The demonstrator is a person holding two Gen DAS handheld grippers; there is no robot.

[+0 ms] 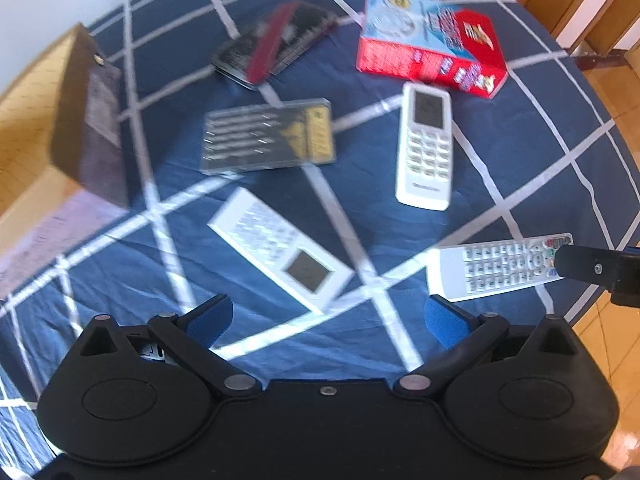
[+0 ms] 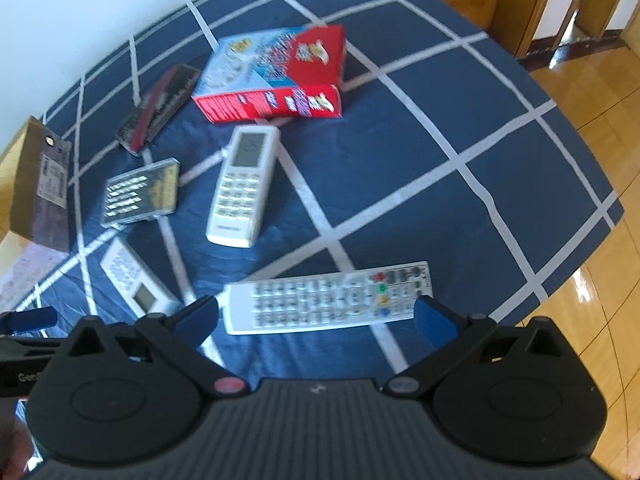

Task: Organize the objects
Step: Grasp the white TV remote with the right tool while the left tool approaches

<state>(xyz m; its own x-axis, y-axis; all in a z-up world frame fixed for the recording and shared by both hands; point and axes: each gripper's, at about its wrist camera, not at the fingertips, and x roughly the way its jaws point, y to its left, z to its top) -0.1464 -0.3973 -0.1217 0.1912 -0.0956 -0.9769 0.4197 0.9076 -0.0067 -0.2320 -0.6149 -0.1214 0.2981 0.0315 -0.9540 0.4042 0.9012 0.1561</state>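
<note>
we hold our left gripper [image 1: 328,320] with jaws spread wide above the blue checked cloth [image 1: 520,140], a white square-screen remote [image 1: 280,248] just ahead. our right gripper [image 2: 316,320] is likewise spread, empty, over the long tv remote [image 2: 328,300]. a white ac remote [image 2: 242,188] lies near the red box [image 2: 276,76].

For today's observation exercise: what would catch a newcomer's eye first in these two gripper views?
Probably the red and blue printed box at the far side of the navy grid-patterned tablecloth. Next, three white remotes: a long TV remote lying crosswise just beyond the open right gripper, and two air-conditioner remotes, the nearer just ahead of the open left gripper.
</note>
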